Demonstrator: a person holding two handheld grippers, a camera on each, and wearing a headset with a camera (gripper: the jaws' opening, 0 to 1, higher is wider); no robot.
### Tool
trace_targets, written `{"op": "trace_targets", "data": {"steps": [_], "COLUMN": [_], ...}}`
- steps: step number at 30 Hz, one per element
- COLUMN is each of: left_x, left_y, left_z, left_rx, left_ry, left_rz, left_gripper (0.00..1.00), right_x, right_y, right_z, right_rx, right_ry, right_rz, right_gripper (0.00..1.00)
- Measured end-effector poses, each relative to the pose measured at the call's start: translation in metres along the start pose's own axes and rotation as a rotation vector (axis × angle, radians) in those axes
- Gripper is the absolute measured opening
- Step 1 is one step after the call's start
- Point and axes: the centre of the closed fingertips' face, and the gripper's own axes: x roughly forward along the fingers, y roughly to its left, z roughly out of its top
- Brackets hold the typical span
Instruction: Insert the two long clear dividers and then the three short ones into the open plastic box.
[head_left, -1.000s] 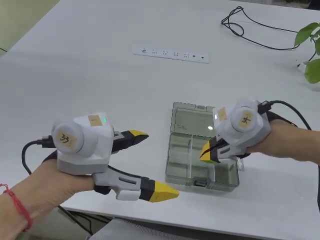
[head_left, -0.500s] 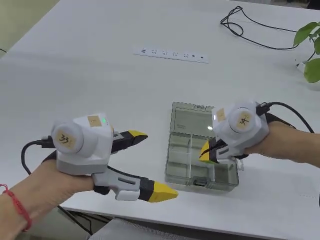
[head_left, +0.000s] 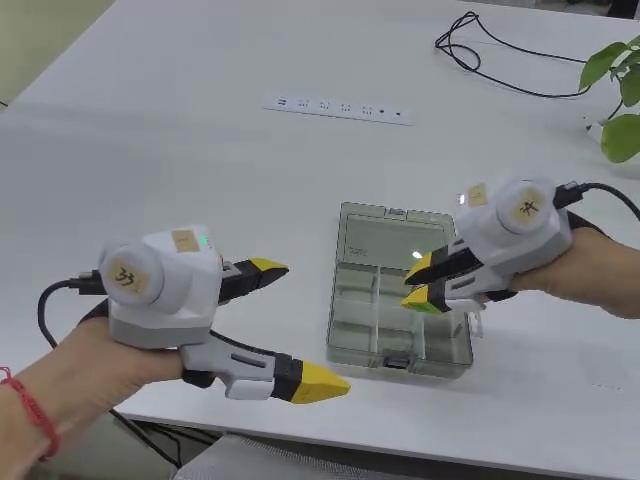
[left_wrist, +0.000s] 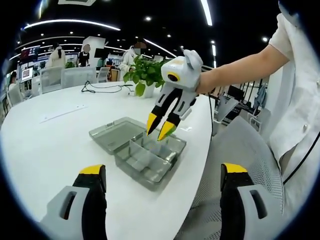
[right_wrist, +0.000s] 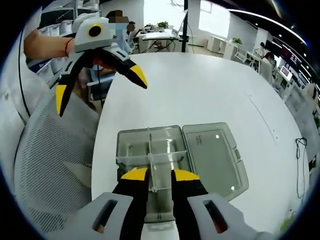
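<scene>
The open clear plastic box (head_left: 400, 366) lies near the table's front edge with its lid (head_left: 395, 235) folded back flat. Clear dividers (head_left: 378, 300) stand crossed inside the tray (right_wrist: 130, 142), splitting it into compartments. My right gripper (head_left: 420, 283) hovers just above the tray's right half, its jaws a narrow gap apart and nothing clearly between them; its own view looks down at the tray past the gripper (right_wrist: 160, 175). My left gripper (head_left: 292, 325) hangs wide open and empty to the left of the box (left_wrist: 145, 160), apart from it.
A white power strip (head_left: 330, 106) lies mid-table, with a black cable (head_left: 490, 60) and a green plant (head_left: 615, 100) at the far right. The table's front edge runs just below the box. A mesh chair (right_wrist: 55, 170) stands beside the table.
My right gripper has lifted up and to the right off the box's front part, and its yellow tips now show a small gap. The left gripper has held still.
</scene>
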Motion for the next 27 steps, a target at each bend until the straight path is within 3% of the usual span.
{"op": "trace_targets", "data": {"steps": [6, 12, 21, 27], "left_x": [0.001, 0.002, 0.004, 0.004], "left_y": [0.0, 0.0, 0.0, 0.002], "left_z": [0.0, 0.001, 0.001, 0.0], "left_rx": [0.002, 0.003, -0.005, -0.012], "left_ry": [0.001, 0.001, -0.001, -0.003], "left_rz": [0.002, 0.001, 0.0, 0.005], "left_gripper": [0.99, 1.0, 1.0, 1.0], "right_x": [-0.025, -0.052, -0.079, -0.093], "right_y": [-0.003, 0.0, 0.007, 0.013], "right_z": [-0.012, -0.041, -0.119, -0.169], "right_rx": [0.028, 0.038, 0.088, 0.018], "right_ry": [-0.014, 0.021, 0.175, 0.313], "right_rz": [-0.021, -0.037, -0.024, 0.014], "right_gripper": [0.27, 0.32, 0.4, 0.44]}}
